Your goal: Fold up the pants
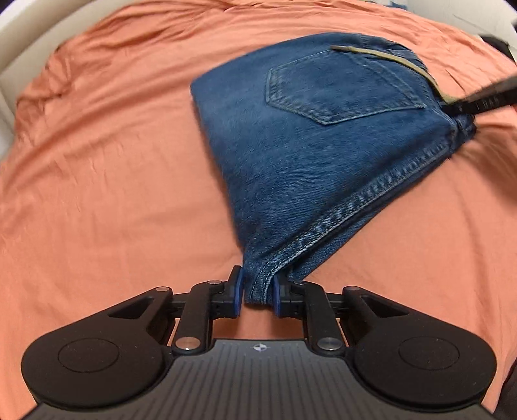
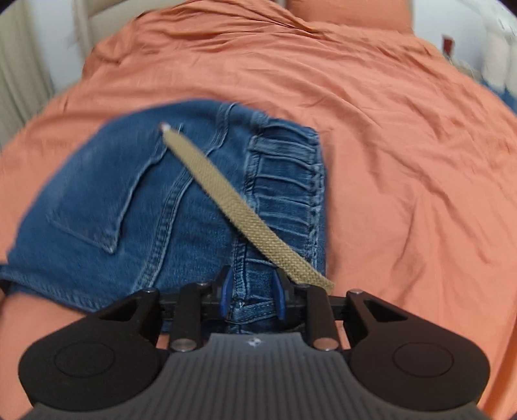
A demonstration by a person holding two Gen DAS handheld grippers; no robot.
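Observation:
Folded blue jeans lie on an orange bedsheet, back pocket facing up. My left gripper is shut on the hemmed corner of the jeans, its blue pads pressing the denim from both sides. In the right wrist view the jeans show their gathered waistband, with a tan woven drawstring lying across them. There my right gripper is shut on the waistband edge. The right gripper's dark finger shows at the jeans' far right corner in the left wrist view.
The orange sheet is wrinkled and covers the whole bed. A cream headboard or wall borders the left side. An orange pillow sits at the far end, with blurred items at the right.

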